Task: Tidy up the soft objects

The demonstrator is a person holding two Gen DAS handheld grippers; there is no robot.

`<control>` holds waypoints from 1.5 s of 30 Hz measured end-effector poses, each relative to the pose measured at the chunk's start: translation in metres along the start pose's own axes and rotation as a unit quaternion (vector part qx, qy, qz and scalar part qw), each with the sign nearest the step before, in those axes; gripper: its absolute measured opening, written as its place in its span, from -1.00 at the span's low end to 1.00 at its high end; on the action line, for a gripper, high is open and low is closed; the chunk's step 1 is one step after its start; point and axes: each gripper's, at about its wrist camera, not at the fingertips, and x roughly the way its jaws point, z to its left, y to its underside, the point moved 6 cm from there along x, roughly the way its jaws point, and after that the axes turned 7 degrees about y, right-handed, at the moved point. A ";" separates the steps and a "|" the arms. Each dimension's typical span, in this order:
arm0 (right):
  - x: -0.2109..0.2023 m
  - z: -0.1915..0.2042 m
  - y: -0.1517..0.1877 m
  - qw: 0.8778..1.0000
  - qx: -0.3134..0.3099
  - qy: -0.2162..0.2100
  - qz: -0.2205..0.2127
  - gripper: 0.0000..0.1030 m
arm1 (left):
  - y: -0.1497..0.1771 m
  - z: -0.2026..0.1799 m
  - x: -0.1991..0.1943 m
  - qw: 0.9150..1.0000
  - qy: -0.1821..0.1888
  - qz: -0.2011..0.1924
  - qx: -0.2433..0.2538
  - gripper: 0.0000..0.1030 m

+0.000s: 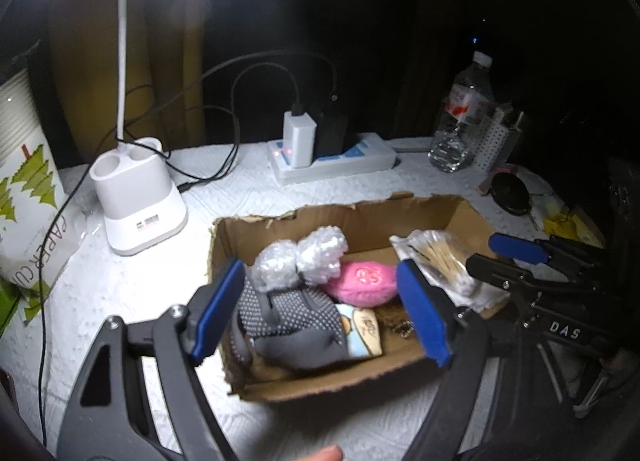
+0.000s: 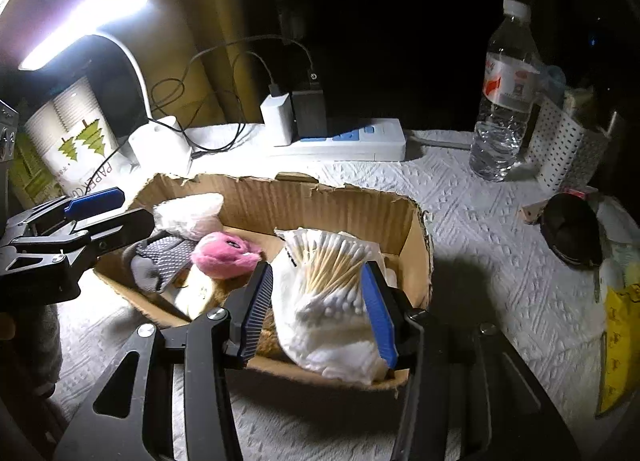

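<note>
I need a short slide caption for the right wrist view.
Right claw open around the cotton swab bag inside the cardboard box.

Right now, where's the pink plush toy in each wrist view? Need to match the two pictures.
Left wrist: pink plush toy sits mid-frame inside the cardboard box, just left of the right blue pad, below the bubble wrap.
Right wrist: pink plush toy is left of centre in the cardboard box, left of the bag of cotton swabs.
Shared landmark: white power strip behind the box.
</note>
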 end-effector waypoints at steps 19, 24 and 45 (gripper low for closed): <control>-0.059 0.019 0.023 1.000 -0.008 0.003 -0.026 -0.04 | 0.027 -0.030 -0.059 1.000 0.007 -0.026 0.010 0.55; -0.075 0.022 0.031 0.999 -0.008 0.004 -0.034 -0.04 | 0.033 -0.037 -0.077 0.999 0.005 -0.034 0.015 0.55; -0.147 0.042 0.065 0.997 -0.011 0.011 -0.073 0.11 | 0.068 -0.061 -0.148 0.998 0.000 -0.061 0.031 0.77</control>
